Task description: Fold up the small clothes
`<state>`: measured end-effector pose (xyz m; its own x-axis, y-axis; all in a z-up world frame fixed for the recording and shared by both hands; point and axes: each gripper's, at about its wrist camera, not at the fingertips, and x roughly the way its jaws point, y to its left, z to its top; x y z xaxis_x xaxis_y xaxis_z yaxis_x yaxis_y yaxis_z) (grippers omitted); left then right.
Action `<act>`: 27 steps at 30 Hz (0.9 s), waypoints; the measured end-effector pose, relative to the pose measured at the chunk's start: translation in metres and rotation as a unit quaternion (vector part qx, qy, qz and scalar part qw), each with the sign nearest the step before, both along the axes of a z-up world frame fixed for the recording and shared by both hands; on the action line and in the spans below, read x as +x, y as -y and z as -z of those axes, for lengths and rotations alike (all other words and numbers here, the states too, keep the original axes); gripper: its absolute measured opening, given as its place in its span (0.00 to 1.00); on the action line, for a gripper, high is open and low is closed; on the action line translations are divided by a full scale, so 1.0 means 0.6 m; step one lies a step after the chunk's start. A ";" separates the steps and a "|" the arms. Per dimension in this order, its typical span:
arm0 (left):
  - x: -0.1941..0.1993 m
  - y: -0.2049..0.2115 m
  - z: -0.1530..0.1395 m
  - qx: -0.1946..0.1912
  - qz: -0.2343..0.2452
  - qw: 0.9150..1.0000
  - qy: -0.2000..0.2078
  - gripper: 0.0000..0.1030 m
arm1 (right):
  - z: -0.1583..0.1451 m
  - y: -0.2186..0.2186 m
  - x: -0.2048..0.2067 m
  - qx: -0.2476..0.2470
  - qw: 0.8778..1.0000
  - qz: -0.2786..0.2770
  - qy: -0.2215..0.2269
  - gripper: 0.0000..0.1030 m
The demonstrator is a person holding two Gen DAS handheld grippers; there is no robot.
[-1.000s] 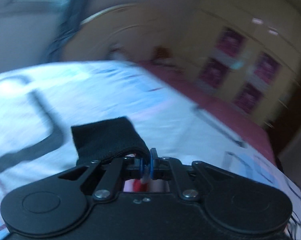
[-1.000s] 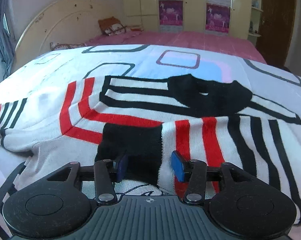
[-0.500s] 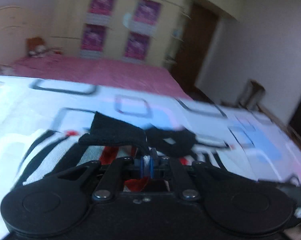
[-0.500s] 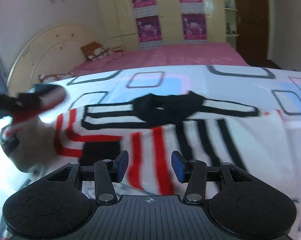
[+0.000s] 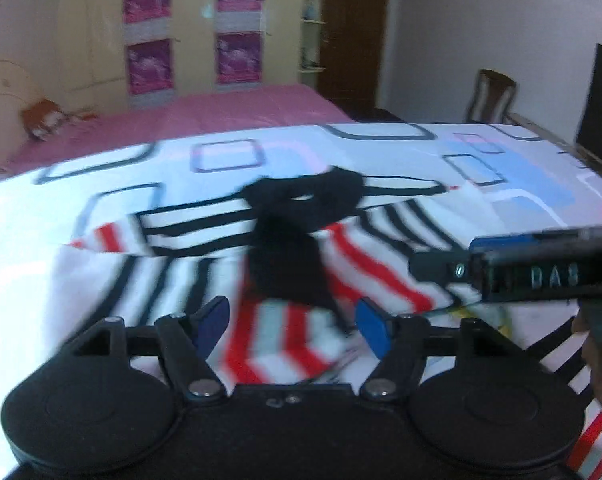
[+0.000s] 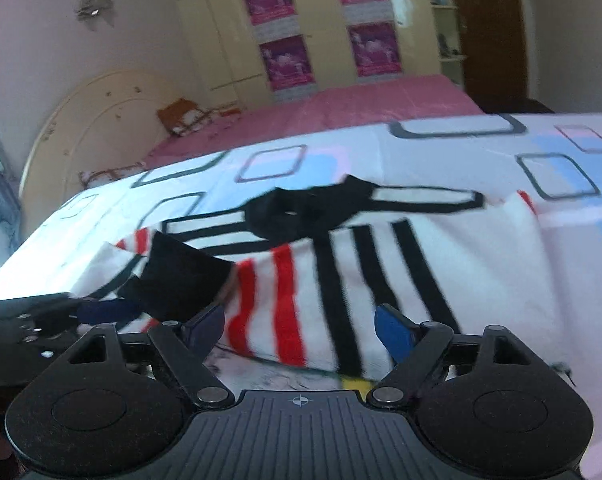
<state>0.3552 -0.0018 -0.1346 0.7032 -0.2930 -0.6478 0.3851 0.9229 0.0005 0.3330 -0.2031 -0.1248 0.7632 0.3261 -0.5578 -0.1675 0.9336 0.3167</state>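
A small white sweater (image 5: 205, 280) with black and red stripes and a black collar (image 5: 305, 196) lies on the bed. Both sleeves are folded over its body. In the left wrist view my left gripper (image 5: 293, 326) is open just above the folded sleeve's black cuff (image 5: 289, 272), touching nothing. In the right wrist view my right gripper (image 6: 299, 326) is open over the sweater's (image 6: 381, 272) near edge, empty. The left gripper (image 6: 101, 312) shows at the right wrist view's left, by the black cuff (image 6: 181, 276). The right gripper (image 5: 541, 272) crosses the left wrist view's right side.
The sweater rests on a white bedsheet (image 5: 501, 168) with blue and pink squares over a pink mattress (image 5: 221, 112). A cream headboard (image 6: 101, 120) stands at far left, wardrobes with purple posters (image 6: 325, 20) behind, a chair (image 5: 491, 96) at right.
My left gripper carried the black-cuffed sleeve across the sweater, then opened and let it go. My right gripper moved right along the near edge and stayed open.
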 end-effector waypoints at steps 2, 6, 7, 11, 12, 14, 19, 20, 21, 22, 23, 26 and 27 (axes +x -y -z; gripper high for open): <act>-0.011 -0.032 -0.003 0.011 -0.030 0.999 0.006 0.67 | -0.002 -0.023 0.007 0.000 1.000 -0.018 0.002 0.79; -0.029 -0.092 0.001 0.043 -0.092 0.995 0.016 0.67 | 0.001 -0.078 0.015 -0.012 0.998 -0.058 0.003 0.79; -0.031 -0.105 0.004 0.054 -0.107 0.993 0.016 0.67 | 0.004 -0.094 0.018 -0.020 0.998 -0.067 0.002 0.79; -0.033 -0.145 0.016 0.069 -0.152 0.986 0.003 0.67 | 0.022 -0.143 0.030 -0.053 0.995 -0.083 0.003 0.79; -0.034 -0.151 0.020 0.071 -0.160 0.985 0.000 0.67 | 0.023 -0.152 0.032 -0.061 0.995 -0.082 0.006 0.78; -0.032 -0.158 0.026 0.072 -0.166 0.983 -0.003 0.67 | 0.027 -0.162 0.042 -0.070 0.994 -0.080 0.005 0.62; -0.015 -0.154 0.040 0.076 -0.165 0.983 0.000 0.67 | 0.036 -0.162 0.061 -0.074 0.995 -0.065 -0.005 0.46; -0.010 -0.153 0.041 0.074 -0.167 0.983 0.001 0.67 | 0.036 -0.158 0.063 -0.072 0.995 -0.062 -0.008 0.27; -0.008 -0.154 0.042 0.071 -0.168 0.983 0.002 0.66 | 0.035 -0.154 0.065 -0.069 0.996 -0.056 -0.011 0.22; -0.004 -0.153 0.043 0.068 -0.170 0.983 0.004 0.66 | 0.033 -0.146 0.065 -0.065 0.997 -0.049 -0.010 0.18; -0.002 -0.152 0.043 0.066 -0.170 0.983 0.005 0.65 | 0.032 -0.139 0.065 -0.060 0.997 -0.043 -0.010 0.12; 0.007 -0.148 0.042 0.063 -0.166 0.984 0.012 0.65 | 0.021 -0.108 0.064 -0.032 0.999 -0.024 -0.009 0.06; 0.009 -0.146 0.041 0.063 -0.165 0.984 0.013 0.65 | 0.014 -0.097 0.063 -0.026 1.000 -0.016 -0.004 0.06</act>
<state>0.3604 0.0859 -0.1594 0.7633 0.0349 -0.6451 0.0633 0.9897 0.1285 0.3706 -0.1446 -0.1333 0.7480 0.3197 -0.5816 -0.1941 0.9434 0.2689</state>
